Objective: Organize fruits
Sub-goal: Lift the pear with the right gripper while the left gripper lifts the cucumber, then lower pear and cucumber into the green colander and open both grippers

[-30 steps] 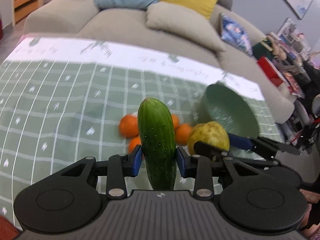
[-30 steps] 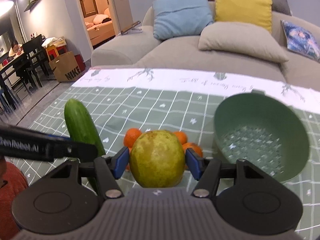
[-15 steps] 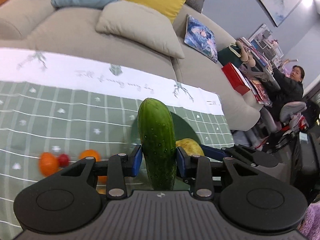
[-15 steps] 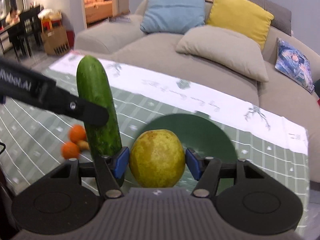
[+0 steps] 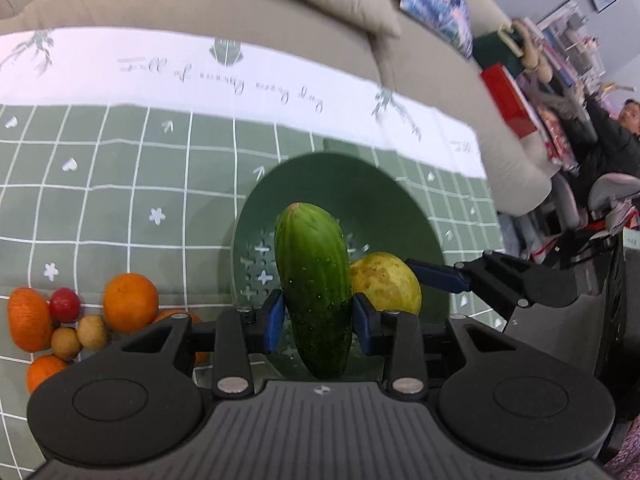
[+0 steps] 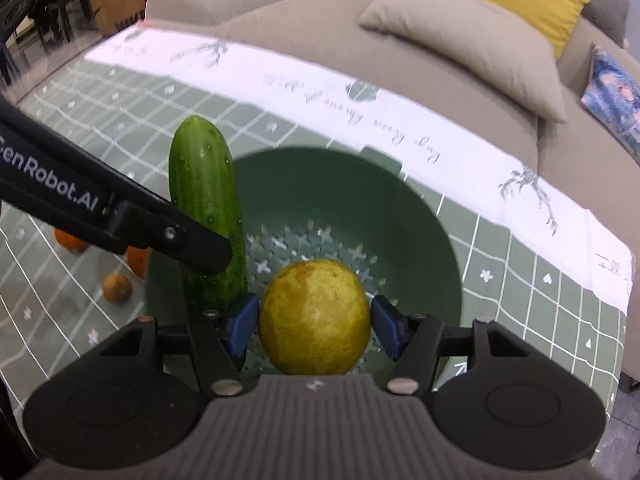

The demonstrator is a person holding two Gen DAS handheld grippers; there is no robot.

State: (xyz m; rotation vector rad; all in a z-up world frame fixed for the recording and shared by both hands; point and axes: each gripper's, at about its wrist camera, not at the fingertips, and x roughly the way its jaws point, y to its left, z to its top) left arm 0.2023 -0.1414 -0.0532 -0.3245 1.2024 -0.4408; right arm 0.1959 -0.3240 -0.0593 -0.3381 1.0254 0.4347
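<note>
While the left gripper is pinching a long dark-green bumpy cucumber upright, the right gripper is clamping a round yellow-green pear, both hovering over the perforated green plastic colander bowl on the checked tablecloth

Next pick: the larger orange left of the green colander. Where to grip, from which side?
Grip the round orange across its widest middle, coming from above. The red cherry tomato and brown longans crowd its left, and another orange sits at its lower right, so the fingers probably fit best front and back.
</note>
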